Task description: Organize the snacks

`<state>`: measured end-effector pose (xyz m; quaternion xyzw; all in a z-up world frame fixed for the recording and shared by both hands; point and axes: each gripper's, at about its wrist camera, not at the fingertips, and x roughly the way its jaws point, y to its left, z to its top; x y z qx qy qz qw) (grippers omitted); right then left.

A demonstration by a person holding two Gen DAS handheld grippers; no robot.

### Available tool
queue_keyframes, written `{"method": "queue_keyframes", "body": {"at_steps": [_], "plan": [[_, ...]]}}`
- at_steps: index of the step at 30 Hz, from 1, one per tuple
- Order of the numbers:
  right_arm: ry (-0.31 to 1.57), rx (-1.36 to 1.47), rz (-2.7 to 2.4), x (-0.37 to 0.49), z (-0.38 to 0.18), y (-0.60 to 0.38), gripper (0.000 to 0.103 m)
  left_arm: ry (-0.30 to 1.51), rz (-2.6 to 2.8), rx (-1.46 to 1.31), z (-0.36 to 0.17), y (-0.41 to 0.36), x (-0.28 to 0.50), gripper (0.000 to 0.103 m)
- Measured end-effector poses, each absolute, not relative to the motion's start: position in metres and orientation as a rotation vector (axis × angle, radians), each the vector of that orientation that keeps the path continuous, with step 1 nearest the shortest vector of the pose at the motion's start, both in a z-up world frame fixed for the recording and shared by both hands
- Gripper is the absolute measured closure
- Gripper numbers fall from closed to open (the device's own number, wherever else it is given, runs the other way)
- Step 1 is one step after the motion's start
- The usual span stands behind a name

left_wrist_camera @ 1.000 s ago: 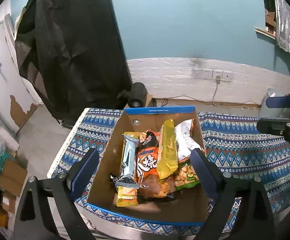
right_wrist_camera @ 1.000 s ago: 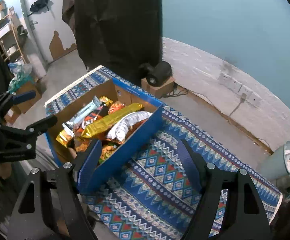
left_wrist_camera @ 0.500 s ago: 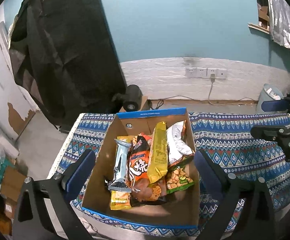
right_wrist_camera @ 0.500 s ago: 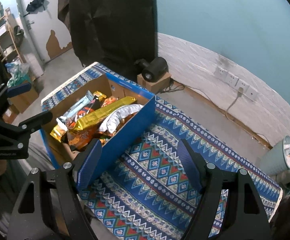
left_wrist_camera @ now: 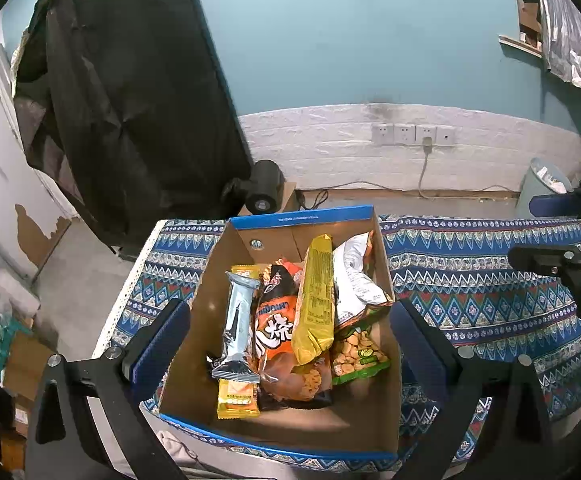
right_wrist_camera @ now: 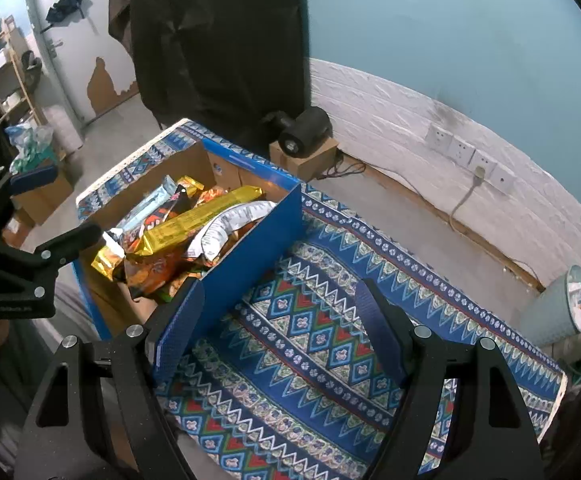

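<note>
A cardboard box with blue rim [left_wrist_camera: 302,216] [right_wrist_camera: 250,264] sits on the patterned cloth at the table's left end. It holds several snacks: a long yellow pack [left_wrist_camera: 316,300] [right_wrist_camera: 194,222], an orange bag [left_wrist_camera: 276,332], a silver-blue bar [left_wrist_camera: 236,316], a white bag [left_wrist_camera: 354,276] and a green peanut bag [left_wrist_camera: 356,356]. My left gripper [left_wrist_camera: 290,336] is open, high above the box, fingers straddling it. My right gripper [right_wrist_camera: 280,320] is open and empty above the cloth, right of the box. Each gripper shows at the edge of the other's view.
The blue patterned tablecloth [right_wrist_camera: 330,340] covers the table to the right of the box. A grey bin [right_wrist_camera: 566,304] stands on the floor past the table's far right. A black roll on a small carton [left_wrist_camera: 266,192] sits behind the table. A black drape [left_wrist_camera: 130,100] hangs at the wall.
Both grippers have risen and pulled back a little, so the box looks smaller and more of the room shows. The snacks and box have not moved.
</note>
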<state>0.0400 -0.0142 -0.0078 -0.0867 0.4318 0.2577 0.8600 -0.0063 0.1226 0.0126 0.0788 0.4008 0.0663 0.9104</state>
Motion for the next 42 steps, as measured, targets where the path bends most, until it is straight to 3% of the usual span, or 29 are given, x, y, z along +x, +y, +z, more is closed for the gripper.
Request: {"method": "queue_keyframes", "body": {"at_steps": [42], "plan": [[0.916,-0.190,0.537,0.0426,-0.0101,-0.0144,0.026,0.838,0.170,0.158,0.0177,0.1212,-0.0061,0.002]]}}
